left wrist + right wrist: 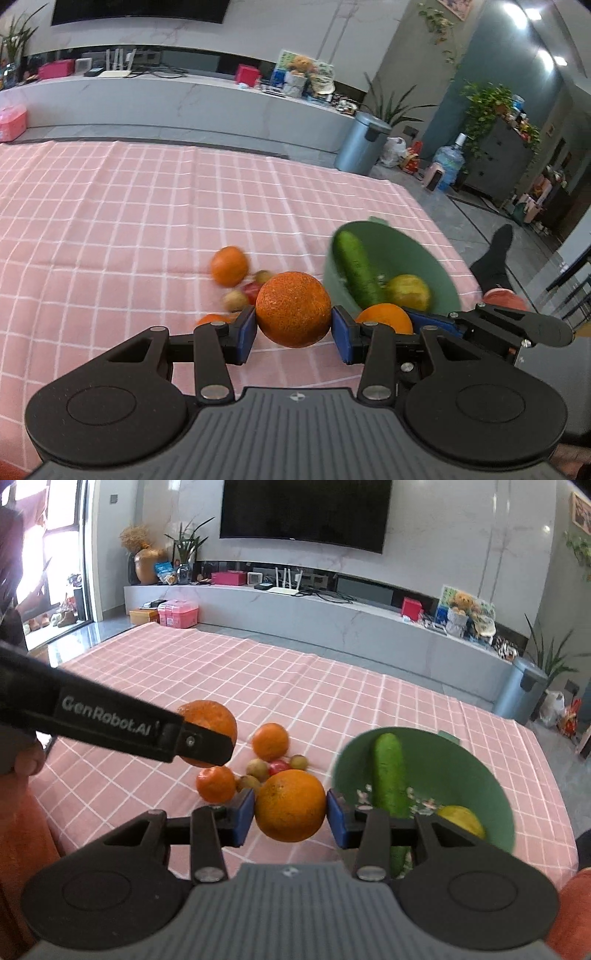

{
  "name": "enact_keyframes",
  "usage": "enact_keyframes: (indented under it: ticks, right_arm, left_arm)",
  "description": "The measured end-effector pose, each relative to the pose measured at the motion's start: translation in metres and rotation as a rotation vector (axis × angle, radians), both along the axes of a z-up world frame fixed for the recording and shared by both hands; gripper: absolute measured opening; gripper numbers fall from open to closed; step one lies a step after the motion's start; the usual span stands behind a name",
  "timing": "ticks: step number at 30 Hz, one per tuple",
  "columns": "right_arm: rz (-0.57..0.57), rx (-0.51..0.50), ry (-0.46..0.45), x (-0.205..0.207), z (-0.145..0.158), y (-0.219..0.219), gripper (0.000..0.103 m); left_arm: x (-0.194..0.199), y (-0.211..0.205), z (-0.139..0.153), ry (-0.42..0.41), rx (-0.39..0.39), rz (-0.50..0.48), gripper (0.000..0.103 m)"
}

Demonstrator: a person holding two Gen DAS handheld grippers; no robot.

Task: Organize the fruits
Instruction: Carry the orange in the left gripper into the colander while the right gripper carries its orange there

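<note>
**Two oranges held beside the green bowl**

The left hand-held gripper (293, 332) is closed on a rough-skinned orange (293, 309), its blue pads pressing both sides of the fruit, just left of the green bowl (424, 258). The right hand-held gripper (290, 818) grips a smoother orange (290, 805) the same way, also just left of the bowl.

The left wrist view shows a cucumber (356, 269) and a yellow-green fruit (408, 293) inside the bowl, with the right gripper's orange partly hidden at the bowl's near rim. Only the right wrist view shows the left gripper from the side, well left of the bowl, with its orange raised above the pink checked surface (258, 672).

Left of the bowl lies the loose pile: a mandarin (270, 741), a second mandarin (216, 783), a red fruit (279, 766) and small brownish fruits (257, 769). The second mandarin is mostly hidden in the left view.
</note>
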State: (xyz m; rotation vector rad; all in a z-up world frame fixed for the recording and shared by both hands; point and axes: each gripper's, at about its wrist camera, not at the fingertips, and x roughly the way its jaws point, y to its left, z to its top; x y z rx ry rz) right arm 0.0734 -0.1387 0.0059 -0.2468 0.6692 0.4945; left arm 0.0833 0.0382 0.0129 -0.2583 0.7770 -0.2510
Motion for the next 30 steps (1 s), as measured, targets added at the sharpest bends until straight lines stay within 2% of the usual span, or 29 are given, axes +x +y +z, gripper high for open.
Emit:
enact_keyframes:
  ticks: [8, 12, 19, 30]
  right_arm:
    - [-0.067, -0.028, 0.001, 0.013, 0.018, -0.046, 0.039]
    - [-0.088, -0.05, 0.039, 0.026, 0.018, -0.064, 0.039]
    - [-0.122, -0.076, 0.14, 0.054, 0.006, -0.089, 0.039]
    - [-0.09, -0.096, 0.24, 0.08, -0.021, -0.086, 0.039]
  left_arm:
    - [0.02, -0.045, 0.01, 0.012, 0.006, -0.087, 0.049]
    - [0.036, -0.066, 0.006, 0.042, 0.023, -0.133, 0.049]
    - [0.059, -0.092, -0.01, 0.131, 0.027, -0.209, 0.049]
    - [0.082, -0.108, -0.036, 0.202, 0.084, -0.261, 0.049]
